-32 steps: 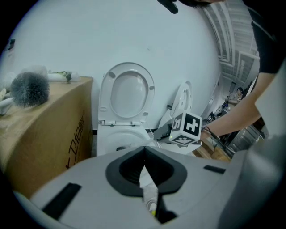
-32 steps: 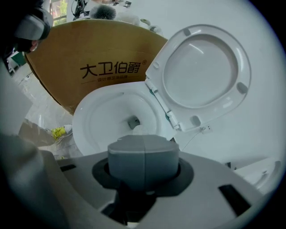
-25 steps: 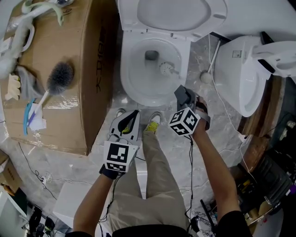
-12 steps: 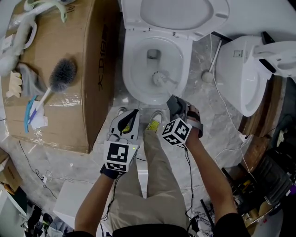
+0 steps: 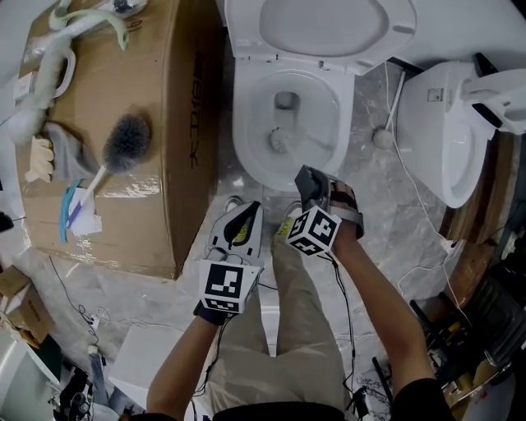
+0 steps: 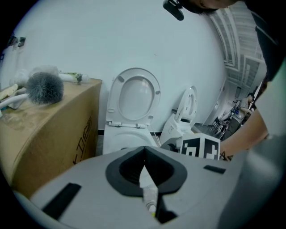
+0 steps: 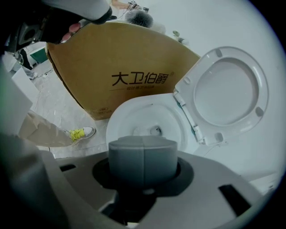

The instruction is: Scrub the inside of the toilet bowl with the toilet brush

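The right gripper (image 5: 306, 178) is clenched on the handle of the toilet brush (image 5: 278, 141). In the right gripper view its two grey jaws meet along a seam with no gap. It hangs at the near right edge of the toilet bowl (image 5: 242, 123). The left gripper (image 5: 248, 210) is clenched too, with nothing in it. Its tips touch in the left gripper view, and it sits lower, in front of the bowl and beside the person's leg.

There are two grippers, two toilets and two brushes. The toilet brush has its head down inside the bowl, near the middle and just below the drain hole. Its long axis slants from the head back towards the right gripper, so the head points away from the person and a little left. The thin handle is hard to make out. The second brush, a round grey brush (image 5: 127, 141), lies on top of one big cardboard box (image 5: 164, 66) that stands just left of the toilet.

The toilet lid (image 5: 320, 25) is raised. The second toilet (image 5: 448, 131) stands to the right, apart from the first. A white ball on a thin stick (image 5: 382, 136) rests on the floor between them. The floor (image 5: 386, 222) is grey marbled tile with loose cables across it. The wall (image 6: 134, 40) behind is plain and pale. A shoe with yellow laces (image 7: 80, 133) stands by the bowl's foot.
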